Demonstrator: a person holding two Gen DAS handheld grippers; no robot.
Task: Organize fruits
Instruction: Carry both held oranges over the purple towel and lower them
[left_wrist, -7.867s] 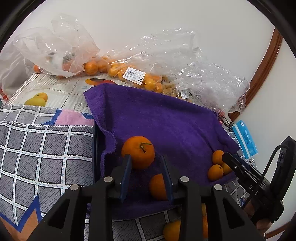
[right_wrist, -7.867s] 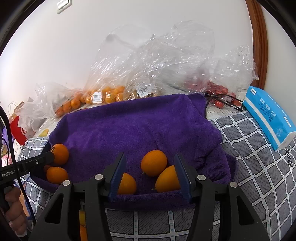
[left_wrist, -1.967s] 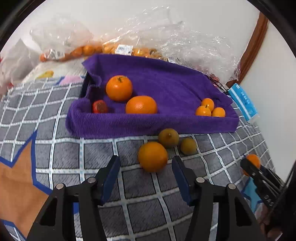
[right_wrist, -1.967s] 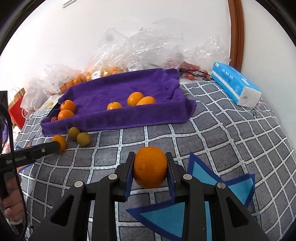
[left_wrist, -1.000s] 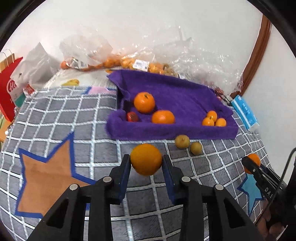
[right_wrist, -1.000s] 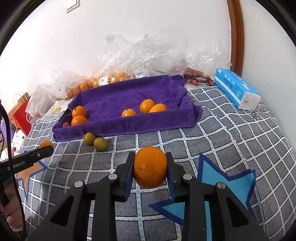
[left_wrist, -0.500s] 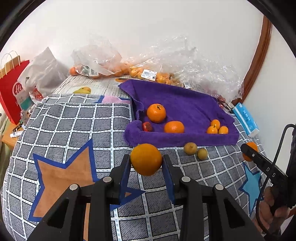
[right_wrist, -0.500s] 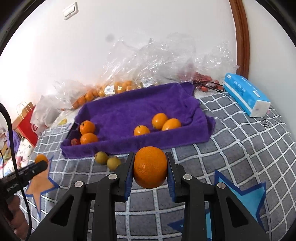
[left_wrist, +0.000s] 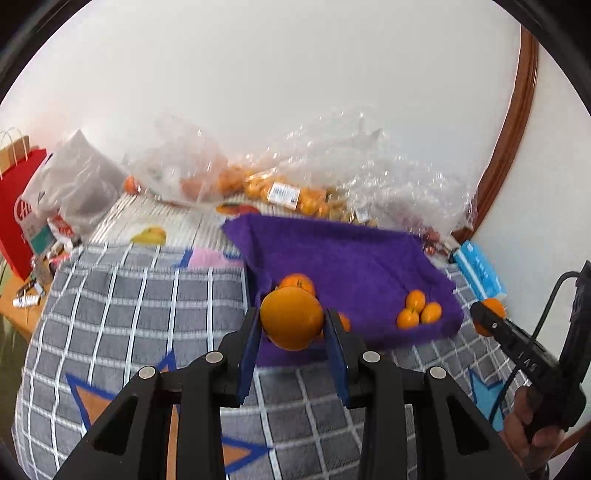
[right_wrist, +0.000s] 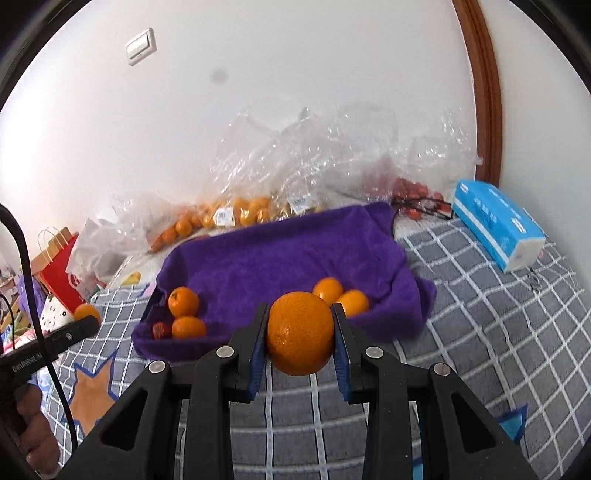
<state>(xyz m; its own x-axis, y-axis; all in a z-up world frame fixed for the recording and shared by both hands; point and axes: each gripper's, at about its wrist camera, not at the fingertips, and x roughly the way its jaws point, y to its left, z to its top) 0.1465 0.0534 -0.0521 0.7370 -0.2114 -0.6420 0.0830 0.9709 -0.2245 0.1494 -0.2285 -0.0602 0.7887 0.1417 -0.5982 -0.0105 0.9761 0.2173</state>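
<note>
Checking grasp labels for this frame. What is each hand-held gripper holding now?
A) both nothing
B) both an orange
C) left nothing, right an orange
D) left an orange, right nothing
B: the left hand-held gripper is shut on a large orange, and the right hand-held gripper is shut on another orange, both short of the purple towel.

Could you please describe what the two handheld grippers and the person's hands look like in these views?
Both the left gripper and the right gripper have matte black angular frames with silver round fasteners and flat blue finger pads. Each has a black pistol-style handle with small white lettering and a black cable. The bare hand shows no sleeve.
</note>
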